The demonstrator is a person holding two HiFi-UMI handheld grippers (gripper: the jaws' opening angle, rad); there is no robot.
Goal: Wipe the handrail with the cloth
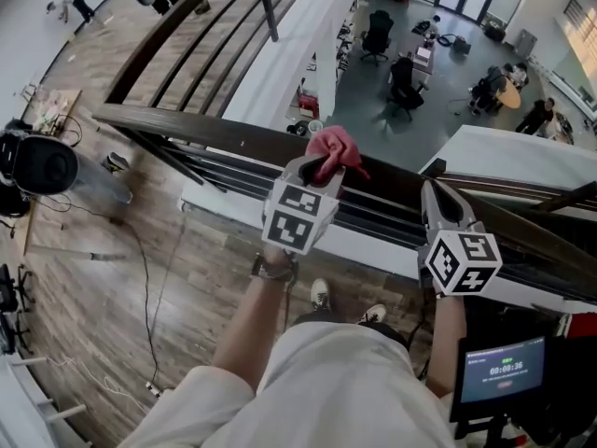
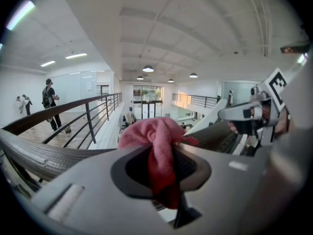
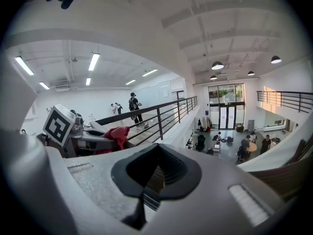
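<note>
Left gripper (image 1: pixel 320 168): jaws clamped on the cloth (image 1: pixel 338 145). Its own view (image 2: pixel 164 150) shows the pink fabric (image 2: pixel 151 131) pinched between them. A bunch swells above the tips and a tail hangs through the oval opening.
Cloth position: on top of the handrail (image 1: pixel 205 136), on the stretch straight ahead of the person. The face pressed to the rail is hidden under the bunch and the gripper.
Right gripper (image 1: pixel 432 197): jaws drawn together, nothing between them. Its own view (image 3: pixel 157 149) shows a bare oval opening and a closed seam, with dark rail bars seen through the opening.
Right gripper position: over the same handrail, to the right of the left gripper and apart from it. Whether its tips touch the rail cannot be told.
Cross-views: the right gripper (image 2: pixel 244 114) sits near the right rim of the left gripper view, warped by the lens. The left gripper (image 3: pixel 85 142) and cloth (image 3: pixel 117 136) show at left in the right gripper view, small.
Handrail detail: dark, ribbed top (image 2: pixel 44 156). It runs out of frame at right in the head view.
Person: 2 forearms, light trousers and 2 shoes (image 1: pixel 320 294) visible. There is a band on the left wrist (image 1: pixel 273 269), its detail too small to make out.
Screen (image 1: pixel 504 370): lower right, with small digits hard to read.
Black round item (image 1: pixel 42 164): at the left edge, identity unclear.
Lower floor: chairs (image 1: pixel 377 34), desks and several people, too small for detail.
</note>
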